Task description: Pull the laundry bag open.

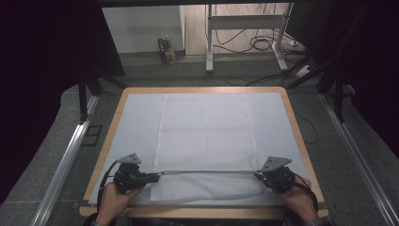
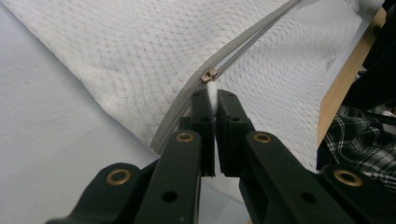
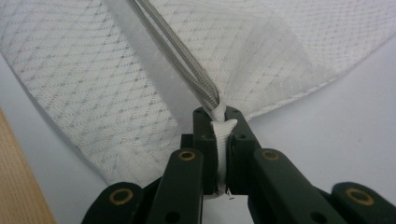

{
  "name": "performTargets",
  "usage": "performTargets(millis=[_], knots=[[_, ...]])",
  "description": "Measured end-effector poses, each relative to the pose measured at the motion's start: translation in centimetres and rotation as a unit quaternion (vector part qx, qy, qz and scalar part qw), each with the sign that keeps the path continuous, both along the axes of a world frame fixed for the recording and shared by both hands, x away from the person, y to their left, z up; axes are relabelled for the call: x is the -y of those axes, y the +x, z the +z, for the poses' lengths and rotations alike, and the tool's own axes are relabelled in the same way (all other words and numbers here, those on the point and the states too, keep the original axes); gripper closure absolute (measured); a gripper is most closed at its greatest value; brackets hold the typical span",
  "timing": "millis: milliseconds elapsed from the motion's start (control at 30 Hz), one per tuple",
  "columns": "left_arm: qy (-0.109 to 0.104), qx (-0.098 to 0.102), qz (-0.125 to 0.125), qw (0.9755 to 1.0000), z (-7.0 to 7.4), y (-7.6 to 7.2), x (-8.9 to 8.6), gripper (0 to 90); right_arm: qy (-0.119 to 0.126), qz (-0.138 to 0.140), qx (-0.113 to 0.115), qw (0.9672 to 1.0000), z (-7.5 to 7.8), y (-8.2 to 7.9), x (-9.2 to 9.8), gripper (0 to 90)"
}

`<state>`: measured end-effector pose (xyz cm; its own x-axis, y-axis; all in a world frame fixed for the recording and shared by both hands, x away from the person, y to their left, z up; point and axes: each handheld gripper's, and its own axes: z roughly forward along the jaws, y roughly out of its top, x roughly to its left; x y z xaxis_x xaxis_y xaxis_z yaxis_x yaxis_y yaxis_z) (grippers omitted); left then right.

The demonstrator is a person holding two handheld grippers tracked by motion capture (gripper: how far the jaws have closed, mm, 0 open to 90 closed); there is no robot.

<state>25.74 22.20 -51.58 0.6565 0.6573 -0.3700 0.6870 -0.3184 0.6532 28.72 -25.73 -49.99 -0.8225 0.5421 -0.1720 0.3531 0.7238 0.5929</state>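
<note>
One white mesh zip bag (image 1: 207, 136), lying flat on the pale blue-grey table cover (image 1: 136, 122), its far part spread toward the middle of the table and its near edge raised along a single grey zipper (image 1: 207, 172) drawn taut between the two grippers. One zipper slider (image 2: 209, 75), metal, sitting at the left end of the zipper, just beyond the left gripper's tips in the left gripper view. Two hand-held grippers, one per hand. Left gripper (image 1: 151, 178): near left of the table, jaws pressed narrow onto one white pull tab (image 2: 212, 95) that hangs from the slider; the tab stands upright between the pads. Right gripper (image 1: 259, 176): near right of the table, jaws likewise clamped narrow, onto one white woven end tab (image 3: 223, 133) at the closed right end of the zipper, where the two grey tooth rows meet. Two grey three-cornered plates, one atop each gripper. Two hands, entering from the near edge. One wooden table (image 1: 301, 141), its light rim showing around the cover on all sides. One checked sleeve (image 2: 359, 135), seen at the right of the left gripper view. One metal desk frame (image 1: 244, 28) and several loose cables on the floor beyond the table.
</note>
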Motion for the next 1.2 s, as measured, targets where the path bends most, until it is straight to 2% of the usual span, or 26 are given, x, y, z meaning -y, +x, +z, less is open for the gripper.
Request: performTargets(millis=[500, 567, 667, 867, 1067, 1200], knots=[[0.005, -0.001, 0.012, 0.9999, -0.2, -0.4, -0.7, 87.3, -0.001, 0.002, 0.001, 1.0, 0.0, 0.0, 0.0, 84.8], [-0.003, -0.003, 0.013, 0.9999, -0.2, -0.4, -0.9, 87.3, 0.002, 0.002, 0.001, 1.0, 0.1, -0.1, 0.0, 84.8], [0.002, -0.002, 0.016, 0.9999, -0.2, -0.4, -0.9, 87.3, -0.003, 0.005, 0.002, 1.0, 0.0, -0.1, -0.1, 84.8], [0.0, -0.005, 0.018, 0.9998, -0.2, -0.4, -1.1, 87.3, -0.005, 0.005, 0.004, 1.0, 0.1, -0.1, -0.1, 84.9], [0.009, -0.007, 0.034, 0.9994, -0.4, -0.7, -1.9, 87.4, -0.005, 0.003, 0.003, 1.0, 0.0, -0.1, 0.0, 85.0], [0.005, -0.009, 0.034, 0.9994, -0.4, -0.7, -2.0, 87.4, -0.004, 0.004, 0.002, 1.0, 0.1, -0.1, -0.1, 85.0]])
